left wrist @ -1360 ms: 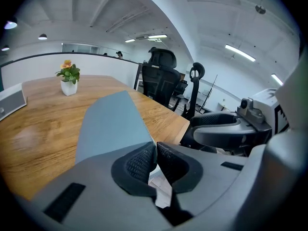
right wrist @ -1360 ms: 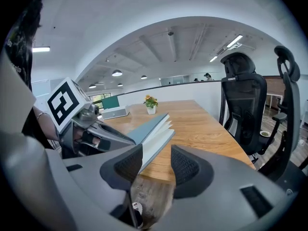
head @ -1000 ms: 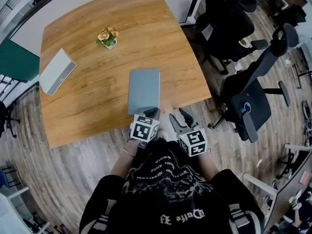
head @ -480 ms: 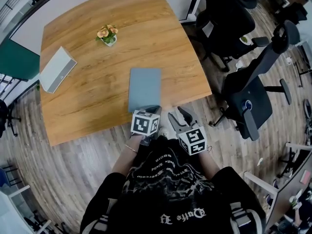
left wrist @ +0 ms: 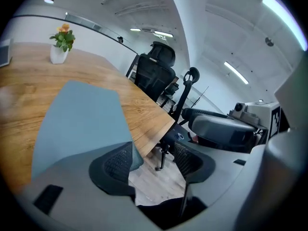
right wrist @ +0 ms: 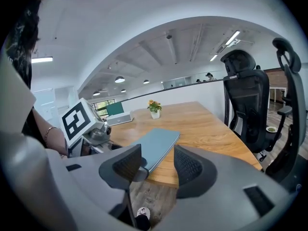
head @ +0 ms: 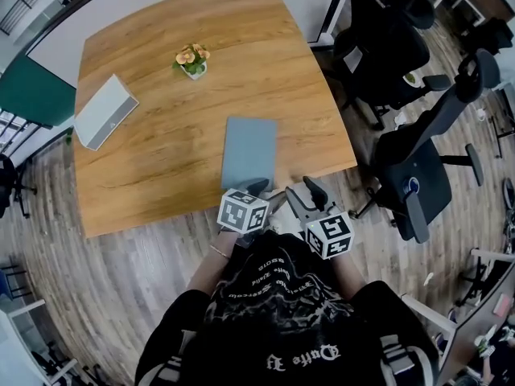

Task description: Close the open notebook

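Left gripper (left wrist: 151, 158), newly open, at table (head: 161, 143) (chairs (head: 406, 171))

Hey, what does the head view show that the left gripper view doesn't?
Only the head view: the person's black printed shirt. Only the left gripper view: ceiling light strips and a white pillar. Both: the closed blue-grey notebook near the wooden table's edge, the potted flowers and black office chairs.

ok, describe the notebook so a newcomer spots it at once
Start at the wooden table. Near the edge nearest the person lies the notebook, closed and flat. It's the only blue-grey slab; the flower pot and white box sit farther back.
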`<action>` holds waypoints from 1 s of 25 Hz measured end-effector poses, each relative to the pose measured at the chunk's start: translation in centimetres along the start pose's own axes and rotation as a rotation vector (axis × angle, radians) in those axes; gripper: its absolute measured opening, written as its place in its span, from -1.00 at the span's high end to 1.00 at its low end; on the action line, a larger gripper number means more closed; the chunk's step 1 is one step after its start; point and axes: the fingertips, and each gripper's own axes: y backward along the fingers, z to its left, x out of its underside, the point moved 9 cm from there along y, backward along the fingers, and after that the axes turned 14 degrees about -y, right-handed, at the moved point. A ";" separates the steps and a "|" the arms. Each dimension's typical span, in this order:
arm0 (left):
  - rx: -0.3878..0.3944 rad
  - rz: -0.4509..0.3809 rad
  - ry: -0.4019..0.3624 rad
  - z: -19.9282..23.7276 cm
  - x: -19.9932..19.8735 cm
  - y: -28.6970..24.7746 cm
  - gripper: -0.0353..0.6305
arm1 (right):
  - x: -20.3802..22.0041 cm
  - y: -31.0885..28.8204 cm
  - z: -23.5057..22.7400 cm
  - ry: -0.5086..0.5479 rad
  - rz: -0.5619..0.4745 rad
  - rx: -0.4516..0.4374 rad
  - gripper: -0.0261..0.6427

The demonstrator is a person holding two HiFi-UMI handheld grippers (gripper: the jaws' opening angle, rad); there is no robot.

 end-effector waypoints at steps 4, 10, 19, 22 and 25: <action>-0.054 -0.047 -0.047 0.4 -0.5 1.9 -0.01 | -1.0 -0.4 0.1 0.002 -0.027 -0.002 0.30; -0.173 -0.167 -0.024 2.2 -1.2 5.8 -0.03 | -2.7 -1.8 1.6 0.051 -0.044 -0.029 0.28; -0.367 -0.270 -0.047 5.2 -1.3 11.5 -0.03 | -4.7 -4.4 4.0 0.107 -0.062 -0.072 0.24; -0.435 -0.287 -0.057 6.2 -1.0 13.2 -0.02 | -5.2 -5.1 4.7 0.120 -0.075 -0.078 0.24; -0.506 -0.337 -0.074 6.9 -1.2 15.3 -0.02 | -5.8 -5.8 5.3 0.154 -0.089 -0.072 0.24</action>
